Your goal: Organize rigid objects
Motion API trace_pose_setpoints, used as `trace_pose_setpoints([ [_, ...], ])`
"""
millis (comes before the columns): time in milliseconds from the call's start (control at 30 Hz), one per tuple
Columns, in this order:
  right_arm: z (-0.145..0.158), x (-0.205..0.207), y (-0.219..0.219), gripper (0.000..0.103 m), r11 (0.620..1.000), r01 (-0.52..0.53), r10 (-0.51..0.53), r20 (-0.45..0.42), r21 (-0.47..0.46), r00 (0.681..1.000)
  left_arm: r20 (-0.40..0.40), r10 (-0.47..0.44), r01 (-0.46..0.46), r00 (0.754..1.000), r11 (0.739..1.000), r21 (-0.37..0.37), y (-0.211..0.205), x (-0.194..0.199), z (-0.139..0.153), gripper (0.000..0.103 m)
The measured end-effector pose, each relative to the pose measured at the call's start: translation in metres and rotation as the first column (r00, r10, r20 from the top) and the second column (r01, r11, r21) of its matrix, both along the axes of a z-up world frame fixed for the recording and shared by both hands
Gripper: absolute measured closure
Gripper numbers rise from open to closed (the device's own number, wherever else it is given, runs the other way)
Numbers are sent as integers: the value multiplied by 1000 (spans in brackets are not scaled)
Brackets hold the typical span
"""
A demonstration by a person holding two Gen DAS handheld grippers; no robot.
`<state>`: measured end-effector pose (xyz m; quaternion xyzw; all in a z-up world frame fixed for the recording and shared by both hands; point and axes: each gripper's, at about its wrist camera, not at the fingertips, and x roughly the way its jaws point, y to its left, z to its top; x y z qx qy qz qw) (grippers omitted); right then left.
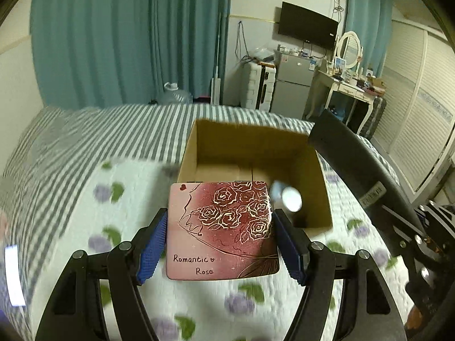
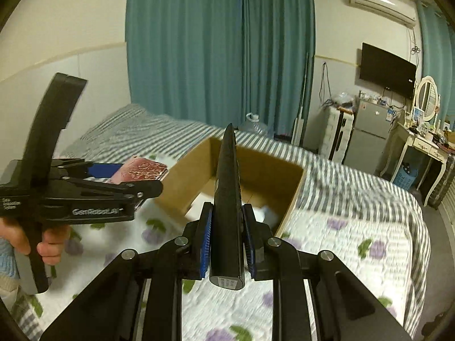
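Note:
My left gripper (image 1: 220, 241) is shut on a pink "Romantic Rose" tin (image 1: 221, 227), held flat just in front of an open cardboard box (image 1: 199, 142) on the bed. The tin also shows in the right wrist view (image 2: 142, 172), near the box's (image 2: 182, 182) left wall. My right gripper (image 2: 227, 241) is shut on a long black flat object (image 2: 227, 199) that points up over the box. The black object shows in the left wrist view (image 1: 355, 164), at the right above the box rim. A white item (image 1: 290, 197) lies inside the box.
The box stands on a floral quilt (image 1: 85, 199) over a grey-striped bedsheet (image 1: 113, 130). A white rectangular thing (image 1: 12, 275) lies at the far left. Beyond the bed stand teal curtains, a water jug (image 1: 176, 93), a small fridge (image 1: 293, 85) and a dressing table (image 1: 349, 85).

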<state>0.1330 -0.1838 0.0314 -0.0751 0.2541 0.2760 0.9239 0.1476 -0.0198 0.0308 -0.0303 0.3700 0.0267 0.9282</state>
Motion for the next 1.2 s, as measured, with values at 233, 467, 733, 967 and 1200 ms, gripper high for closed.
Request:
trace_pose_setpoints([
  [233, -9, 59, 0, 84, 1000, 20, -20, 3, -7, 1000, 10, -78, 77, 997, 997, 28, -9, 80, -22, 30],
  [467, -32, 90, -1, 84, 1000, 13, -14, -43, -25, 999, -41, -89, 92, 995, 994, 59, -9, 119, -59, 29],
  [733, -39, 92, -4, 84, 999, 23, -25, -66, -34, 998, -19, -61, 62, 998, 996, 60, -7, 123, -54, 28],
  [967, -22, 89, 0, 84, 999, 6, -7, -55, -32, 998, 3, -84, 83, 997, 995, 58, 0, 94, -26, 27],
  [1200, -31, 114, 37, 84, 990, -21, 14, -48, -142, 999, 10, -59, 58, 998, 997, 46, 14, 83, -27, 27],
])
